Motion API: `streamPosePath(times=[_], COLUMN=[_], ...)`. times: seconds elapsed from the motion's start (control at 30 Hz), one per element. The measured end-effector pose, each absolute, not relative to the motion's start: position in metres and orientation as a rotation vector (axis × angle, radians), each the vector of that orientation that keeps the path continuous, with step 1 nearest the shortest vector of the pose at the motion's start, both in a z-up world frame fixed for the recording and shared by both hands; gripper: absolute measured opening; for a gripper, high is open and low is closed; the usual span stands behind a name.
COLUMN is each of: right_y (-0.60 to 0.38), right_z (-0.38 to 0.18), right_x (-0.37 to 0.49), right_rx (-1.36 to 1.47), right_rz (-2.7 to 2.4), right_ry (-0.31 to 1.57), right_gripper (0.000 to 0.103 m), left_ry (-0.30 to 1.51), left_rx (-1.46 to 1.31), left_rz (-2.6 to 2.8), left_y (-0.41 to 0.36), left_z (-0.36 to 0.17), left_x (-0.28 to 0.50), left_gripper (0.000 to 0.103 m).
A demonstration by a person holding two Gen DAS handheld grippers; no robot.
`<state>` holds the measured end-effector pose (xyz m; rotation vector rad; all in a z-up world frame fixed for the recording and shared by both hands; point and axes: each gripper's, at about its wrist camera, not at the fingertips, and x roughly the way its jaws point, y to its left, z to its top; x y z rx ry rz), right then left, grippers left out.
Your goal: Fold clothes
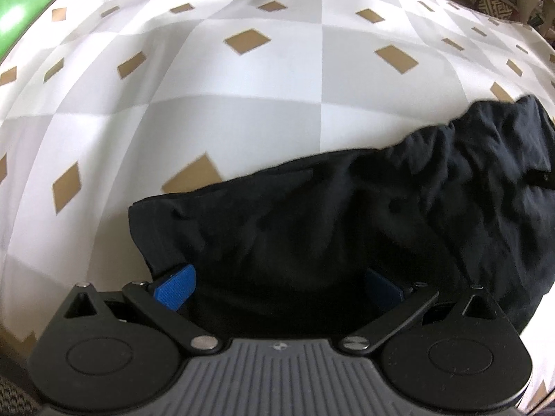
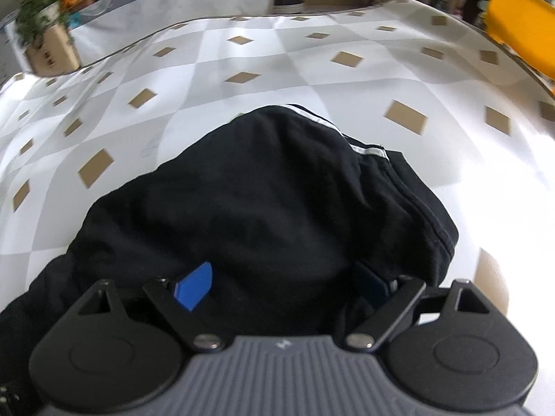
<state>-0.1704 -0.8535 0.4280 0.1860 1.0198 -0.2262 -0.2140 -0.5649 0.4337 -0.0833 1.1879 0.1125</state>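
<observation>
A black garment [image 1: 312, 222] lies crumpled on the checked tablecloth [image 1: 242, 111], spreading from the middle to the right edge of the left wrist view. My left gripper [image 1: 279, 289] points steeply down over its left end, open wide, with its blue pads [image 1: 177, 291] far apart and black cloth bulging between them. In the right wrist view the same garment [image 2: 263, 201] shows a white stripe [image 2: 367, 150] and a stitched hem on its right. My right gripper [image 2: 282, 287] hangs over it, open wide, and its right pad is half hidden by cloth.
The white and grey cloth with tan diamonds [image 2: 347, 59] covers the whole table. A yellow chair [image 2: 520, 34] stands at the far right. A cardboard box with a plant [image 2: 48, 48] and a second table stand beyond the far edge. A green object [image 1: 20, 7] is at the far left.
</observation>
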Motion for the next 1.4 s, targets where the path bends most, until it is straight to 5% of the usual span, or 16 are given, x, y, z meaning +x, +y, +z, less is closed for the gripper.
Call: streamPosePath(times=[0.47, 1.4], right_y=[-0.847, -0.84], right_z=[0.428, 0.431], right_x=[-0.241, -0.262], right_rx=[0.325, 0.169], right_rz=[-0.526, -0.382], right_ry=[1.016, 1.018], right_gripper=[0.093, 0.09], left_ry=[1.179, 1.229], left_rx=[-0.031, -0.034], left_rz=[-0.006, 0.035], left_y=[-0.558, -0.562], left_z=[0.431, 0.424], left_x=[-0.161, -0.264], left_gripper=[0.103, 0.103])
